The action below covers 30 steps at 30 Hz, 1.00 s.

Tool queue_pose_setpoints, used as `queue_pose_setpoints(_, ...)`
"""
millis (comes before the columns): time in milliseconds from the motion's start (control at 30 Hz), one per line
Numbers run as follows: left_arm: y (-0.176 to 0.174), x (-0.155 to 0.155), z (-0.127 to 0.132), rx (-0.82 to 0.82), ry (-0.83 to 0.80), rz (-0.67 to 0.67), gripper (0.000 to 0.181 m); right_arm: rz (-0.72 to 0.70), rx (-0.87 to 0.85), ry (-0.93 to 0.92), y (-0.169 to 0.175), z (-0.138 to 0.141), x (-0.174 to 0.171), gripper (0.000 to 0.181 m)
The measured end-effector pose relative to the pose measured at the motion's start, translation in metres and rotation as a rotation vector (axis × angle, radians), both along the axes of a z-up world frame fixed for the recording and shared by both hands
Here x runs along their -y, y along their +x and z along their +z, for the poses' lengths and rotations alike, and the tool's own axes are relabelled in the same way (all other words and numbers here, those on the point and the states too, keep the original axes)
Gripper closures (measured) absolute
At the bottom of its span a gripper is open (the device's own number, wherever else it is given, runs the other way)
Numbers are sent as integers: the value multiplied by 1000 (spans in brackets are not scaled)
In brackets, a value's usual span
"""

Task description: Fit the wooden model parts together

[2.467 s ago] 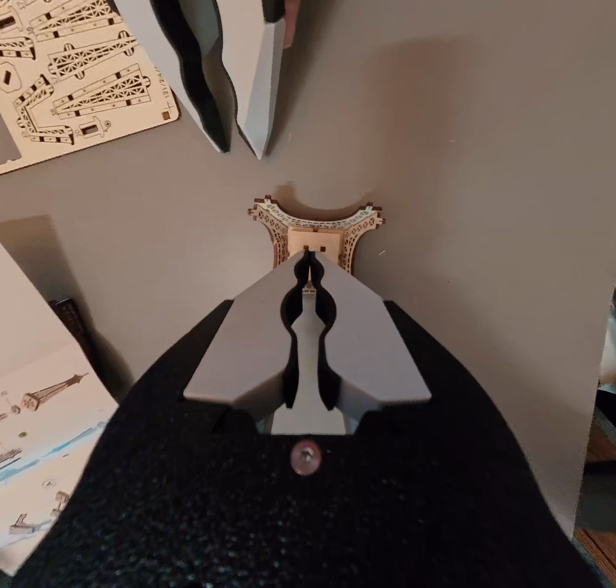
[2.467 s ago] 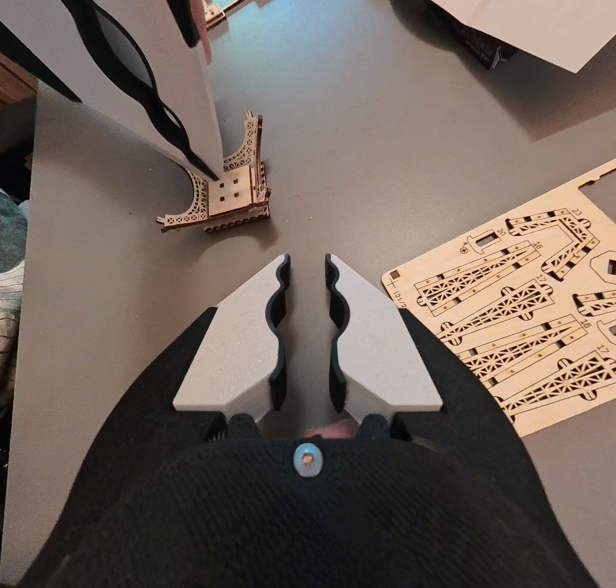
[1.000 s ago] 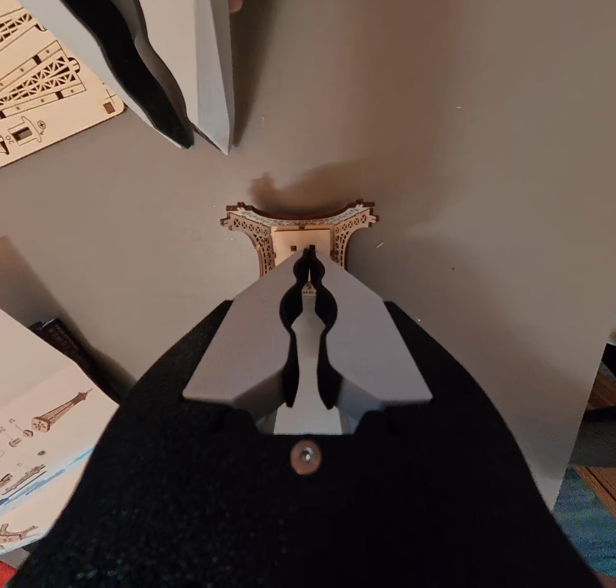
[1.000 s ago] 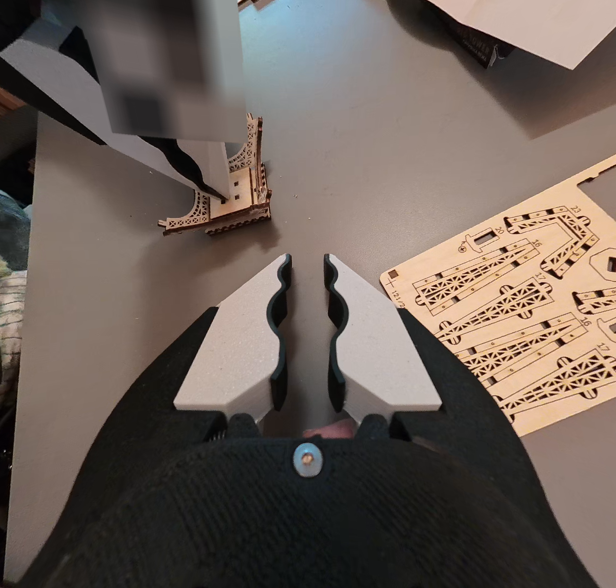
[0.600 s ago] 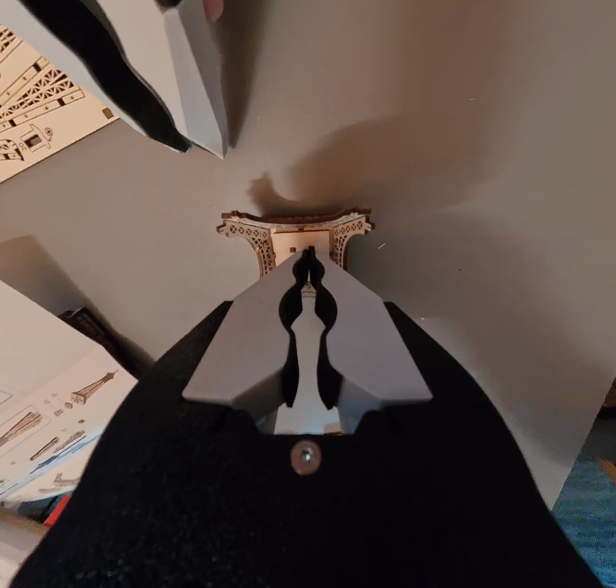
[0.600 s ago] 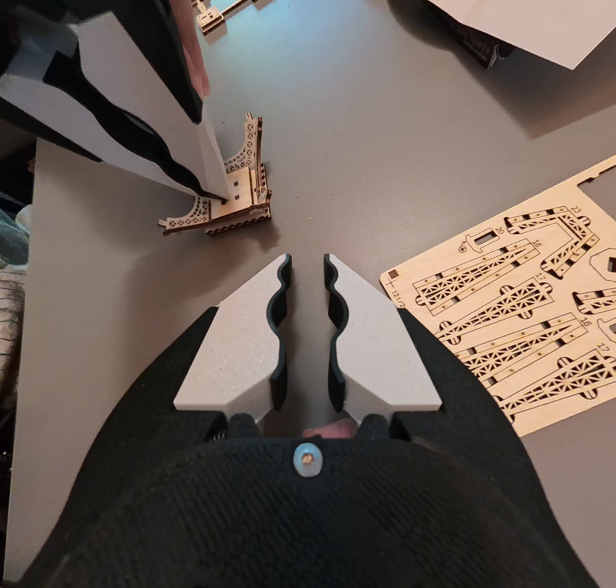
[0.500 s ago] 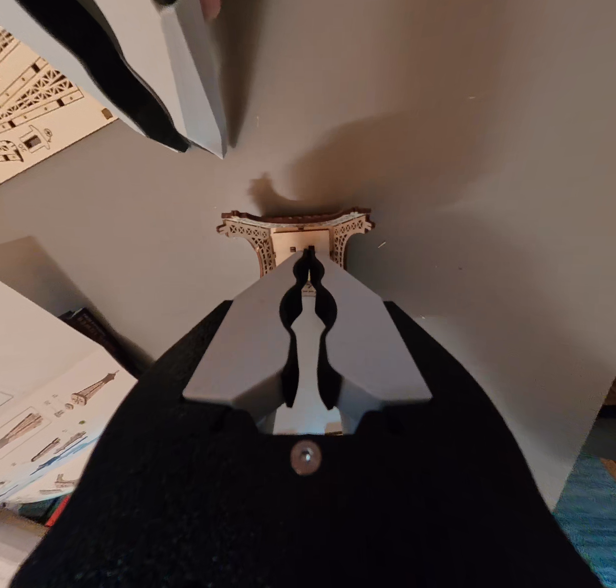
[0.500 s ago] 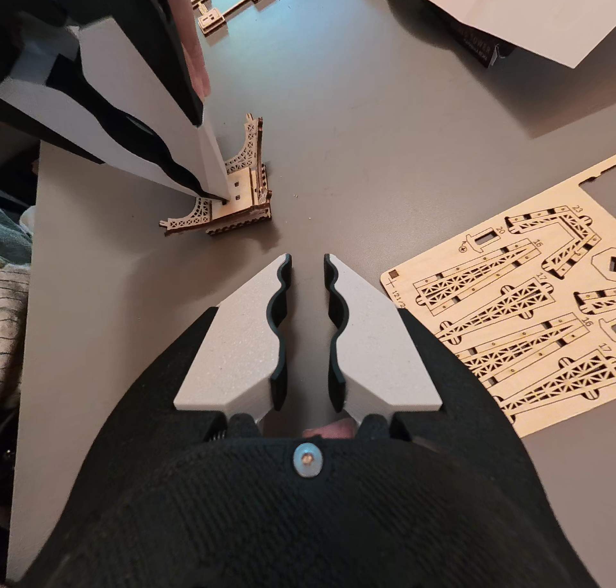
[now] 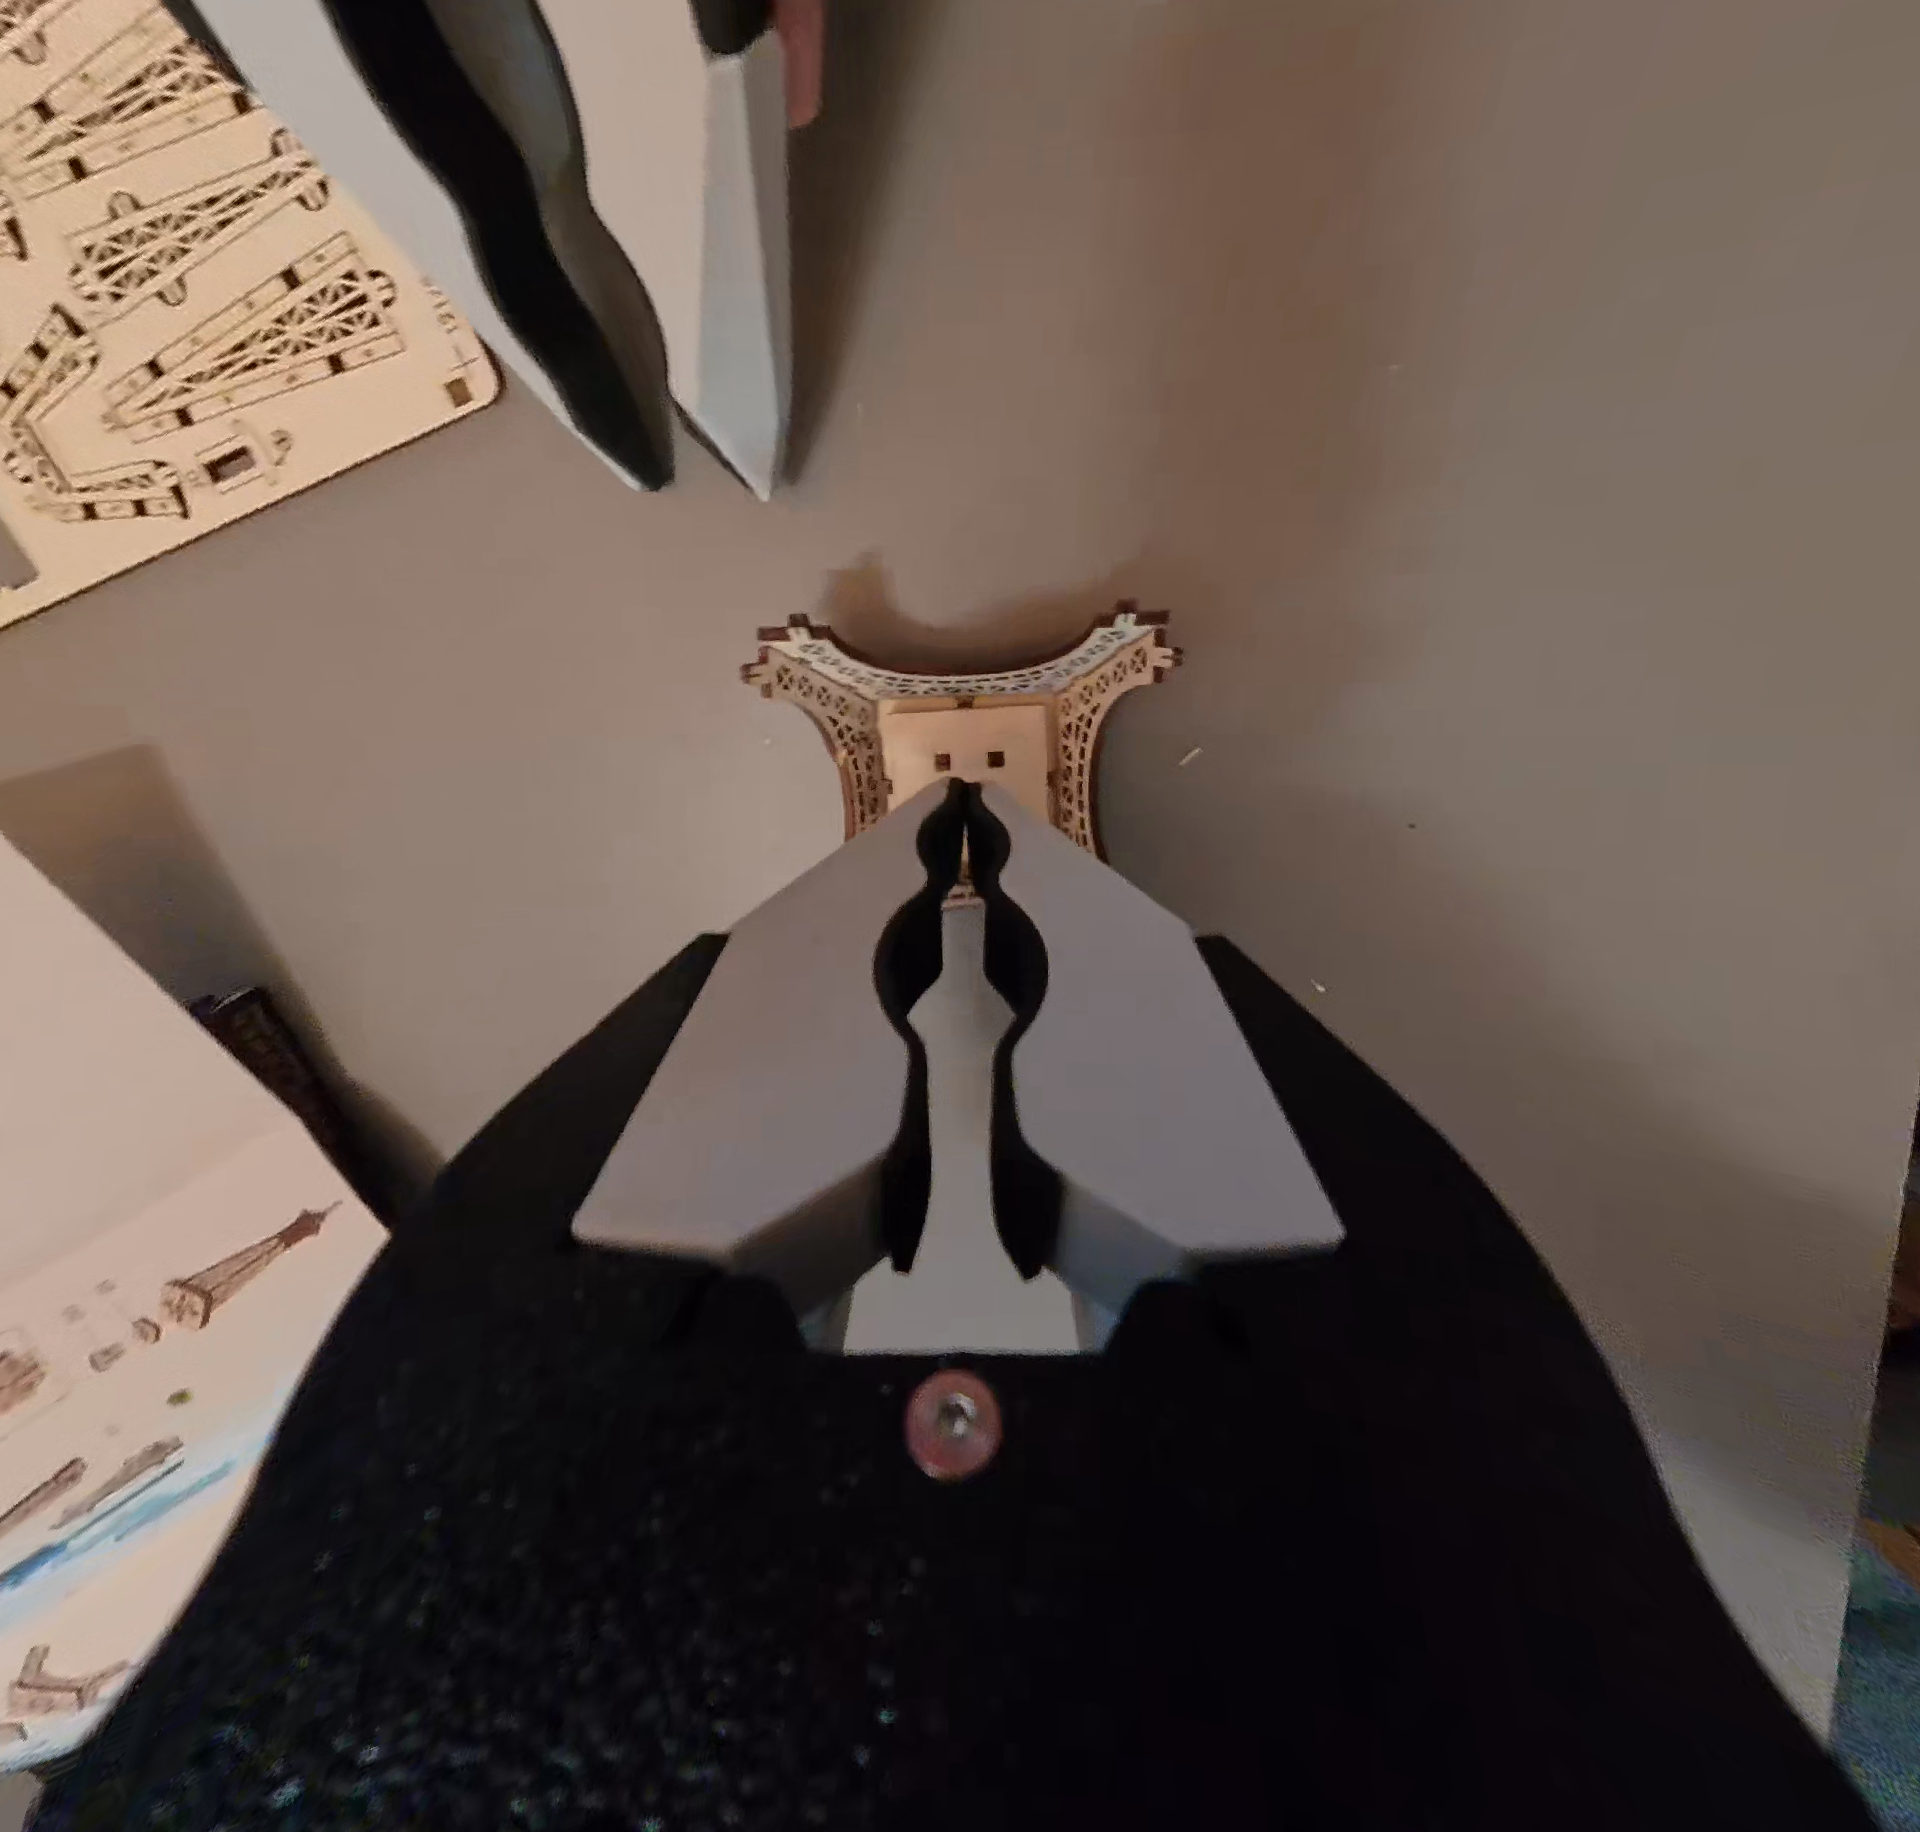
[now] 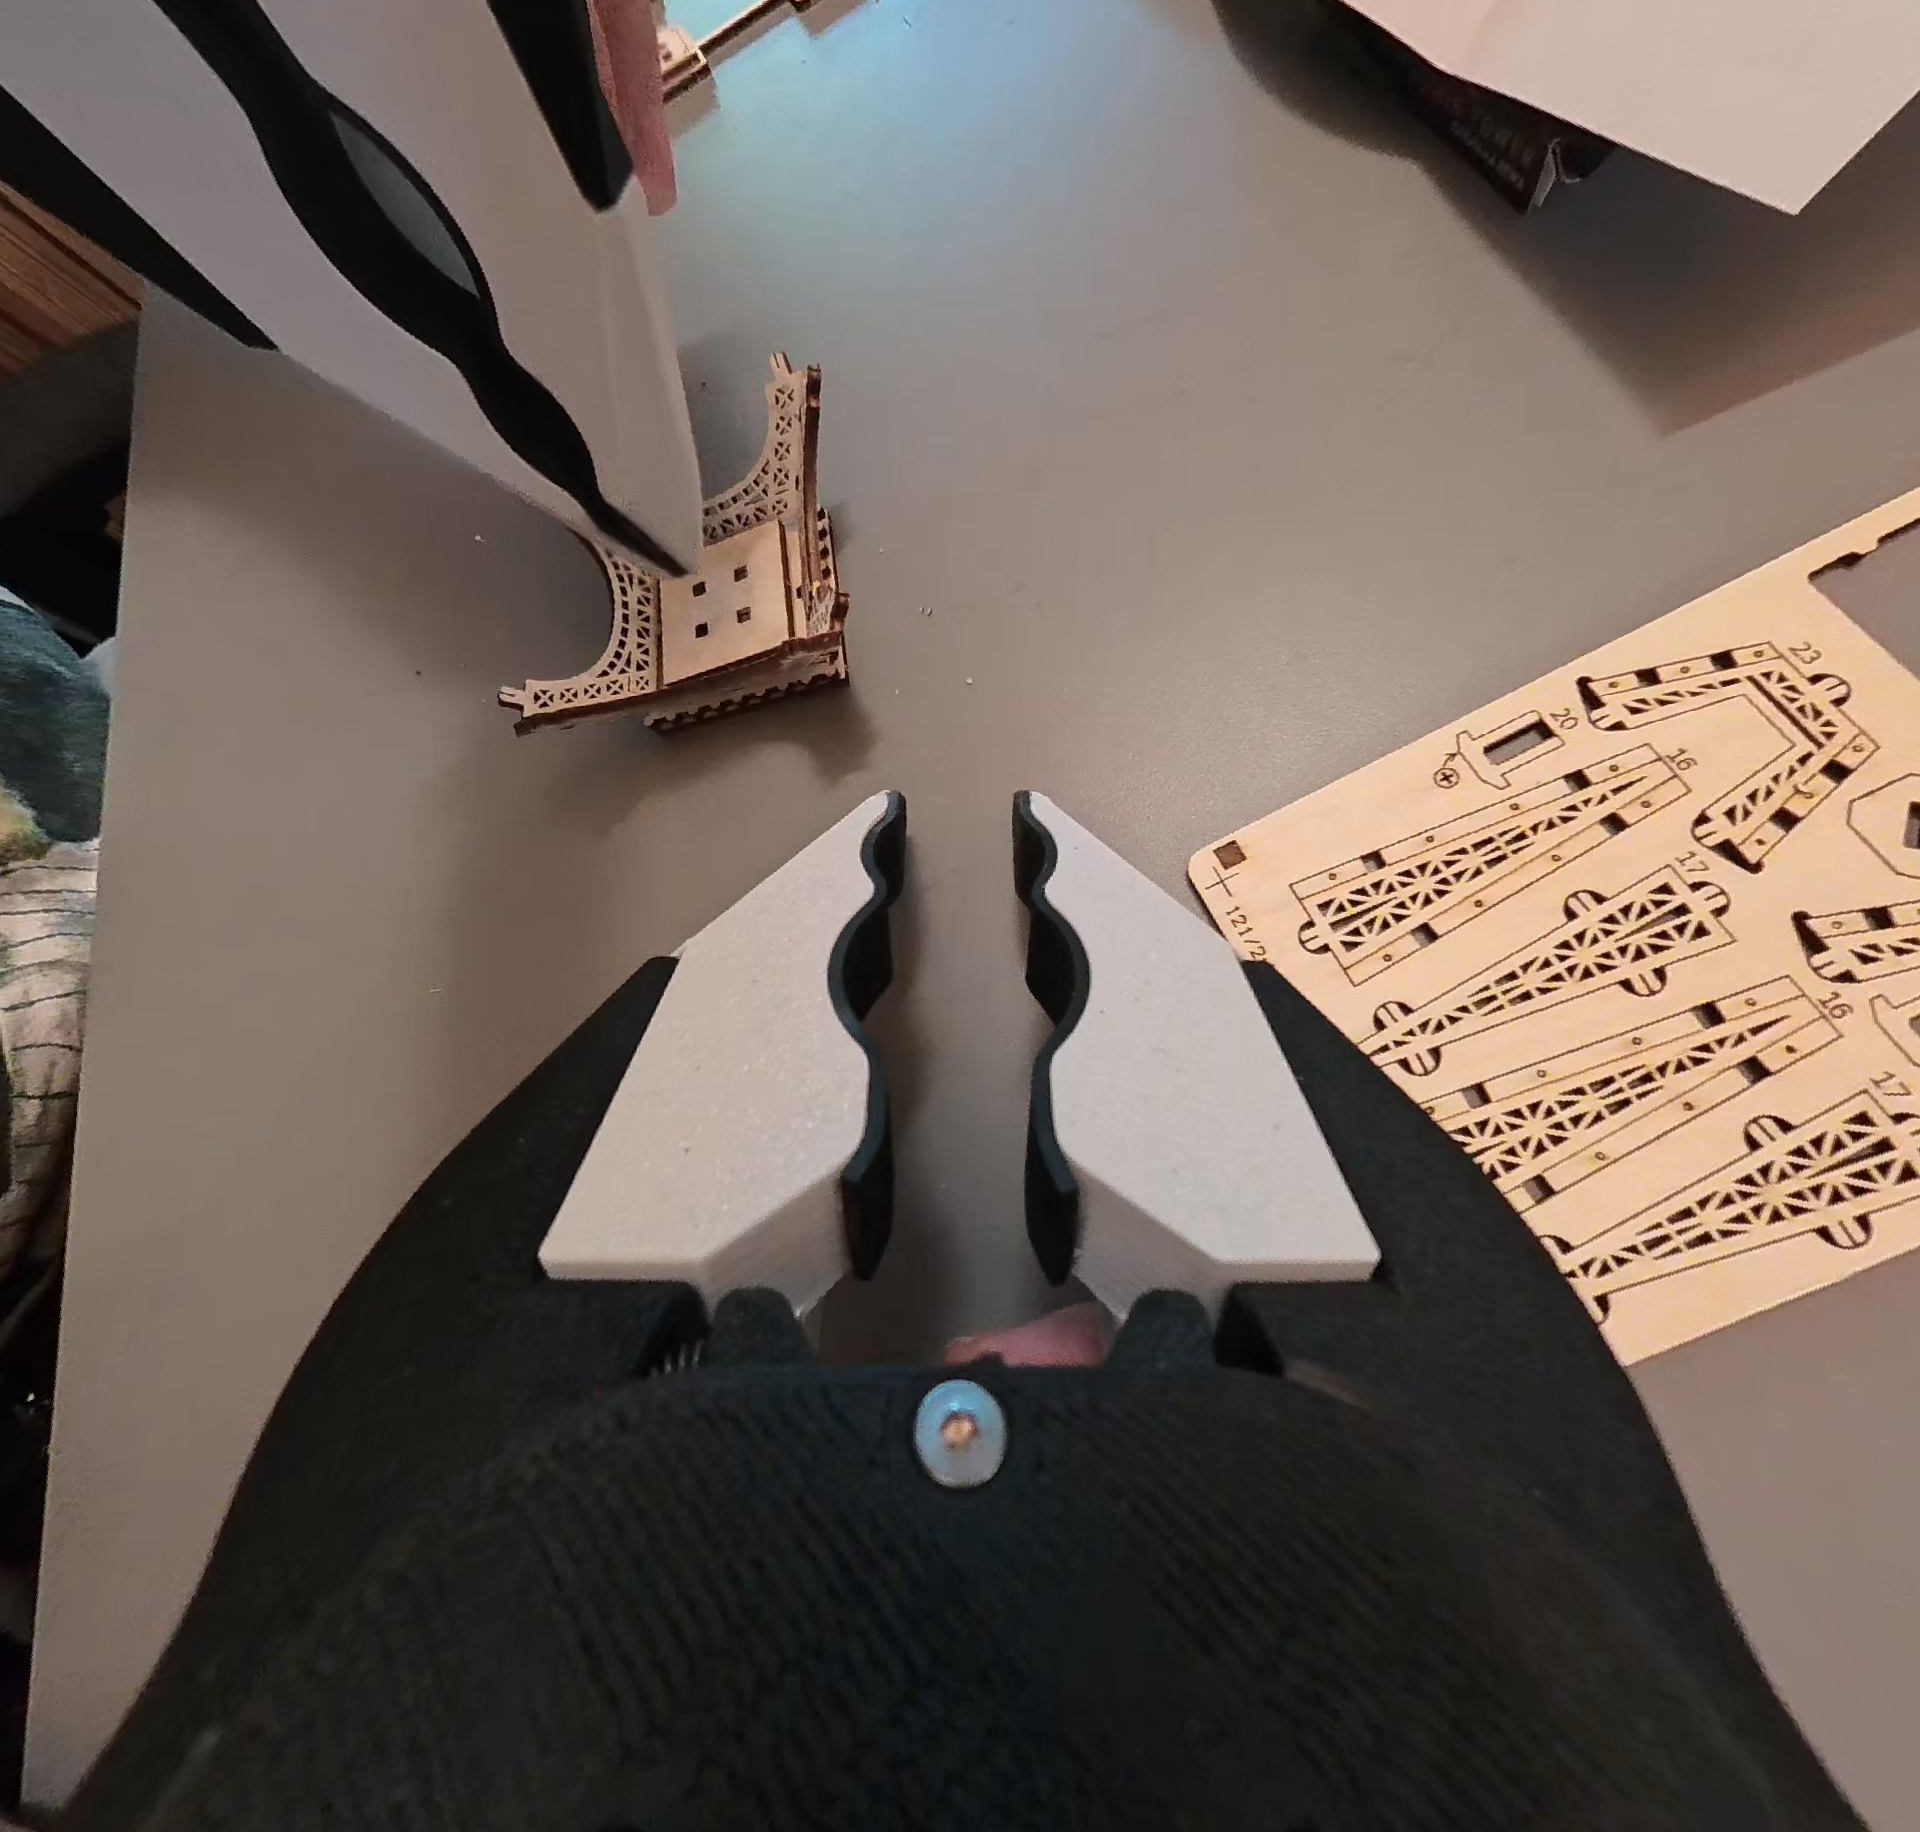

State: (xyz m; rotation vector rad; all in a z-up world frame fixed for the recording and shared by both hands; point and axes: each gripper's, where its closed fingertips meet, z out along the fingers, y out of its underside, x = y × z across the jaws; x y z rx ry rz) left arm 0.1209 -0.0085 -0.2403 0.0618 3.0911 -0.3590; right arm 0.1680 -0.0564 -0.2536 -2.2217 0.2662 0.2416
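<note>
Tilted back up, the tower base [image 9: 961, 733] stays pinched by the left hand-held gripper [image 9: 958, 795]; right [image 10: 958, 811] gapes.

Left hand-held gripper [image 9: 959, 795] fingertips together; right hand-held gripper [image 10: 958, 811] parted.

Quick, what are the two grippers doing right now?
Left gripper: closed on the wooden tower base.
Right gripper: open, holding nothing.

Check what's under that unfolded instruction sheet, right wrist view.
A dark box sticks out from under the instruction sheet, resting on the grey table. Only its near edge and one corner show; the sheet covers the rest, so anything else beneath is hidden.
</note>
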Motion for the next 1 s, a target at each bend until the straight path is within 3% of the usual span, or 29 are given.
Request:
queue_pose_setpoints(400, 0, -4, -14, 18, 92, -79, 181, -6, -4, 0, 1, 0, 0, 164)
queue_pose_setpoints(1000, 0, -4, -16, -59, 217, 9, 181, -8, -1, -1, 1, 0, 0, 165)
